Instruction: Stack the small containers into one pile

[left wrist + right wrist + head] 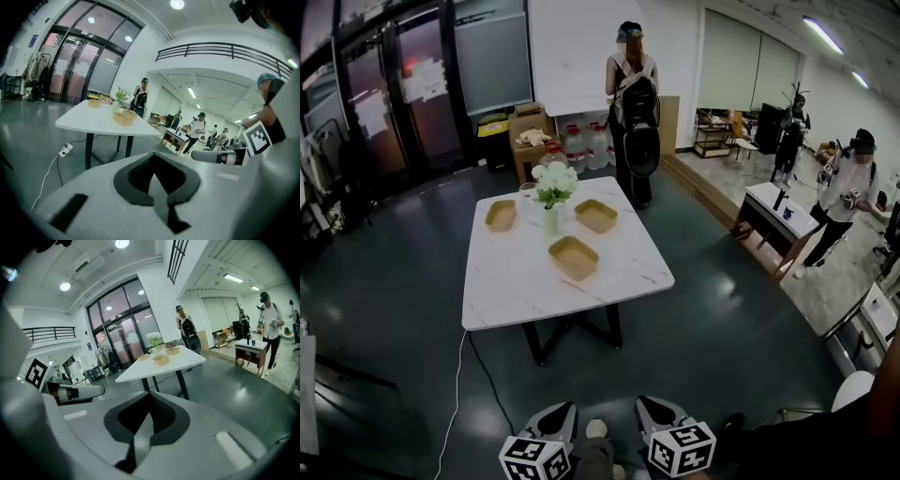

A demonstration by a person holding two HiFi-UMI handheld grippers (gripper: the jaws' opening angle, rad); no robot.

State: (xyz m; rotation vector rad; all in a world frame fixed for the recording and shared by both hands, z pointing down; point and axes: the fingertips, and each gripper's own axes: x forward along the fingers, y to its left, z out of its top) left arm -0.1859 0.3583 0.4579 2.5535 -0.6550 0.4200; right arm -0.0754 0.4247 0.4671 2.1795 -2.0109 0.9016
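Three shallow tan containers lie apart on the white table [516, 291]: one at the far left [501, 215], one at the far right [596, 216], one nearer the front [574, 257]. A vase of white flowers [553, 187] stands between the two far ones. Both grippers are low at the bottom edge of the head view, well short of the table: the left gripper [558, 414] and the right gripper [657, 409]. The left gripper [154, 174] is shut with nothing in it. So is the right gripper [148, 414]. The front container [124, 117] [161, 359] shows in both gripper views.
A person with a black backpack [634, 108] stands at the table's far side. Boxes and water bottles [546, 141] sit by the back wall. A white cable [457, 384] trails across the floor from the table. Further right are a low desk [773, 211] and other people [848, 192].
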